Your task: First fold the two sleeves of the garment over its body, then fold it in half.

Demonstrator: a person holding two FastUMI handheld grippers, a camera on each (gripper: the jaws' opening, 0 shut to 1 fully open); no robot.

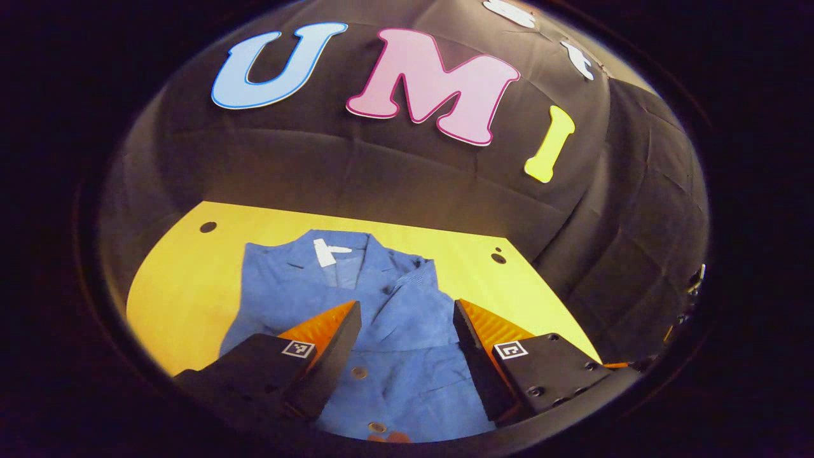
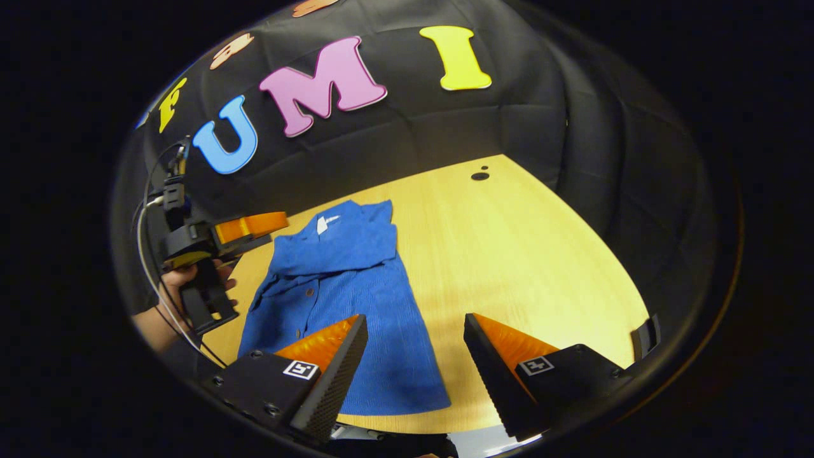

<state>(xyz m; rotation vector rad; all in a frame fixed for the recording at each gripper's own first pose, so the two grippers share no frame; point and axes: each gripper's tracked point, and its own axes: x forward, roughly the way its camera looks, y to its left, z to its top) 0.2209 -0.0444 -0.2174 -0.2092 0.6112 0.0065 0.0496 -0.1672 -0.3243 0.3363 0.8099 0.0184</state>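
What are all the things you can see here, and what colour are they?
shirt: one, blue, lying flat on the table with its sleeves already folded over its body, collar toward the wall
label: one, white, inside the shirt's collar
buttons: a few, brownish, down the shirt's front
table: one, yellow wood, with small dark holes near its far corners
booth wall: one, black cloth, behind the table
left gripper: one, black with orange fingers, open above the shirt
right gripper: one, black with orange fingers, open over the shirt's near edge
hand: one, holding the left gripper, seen in the right gripper view
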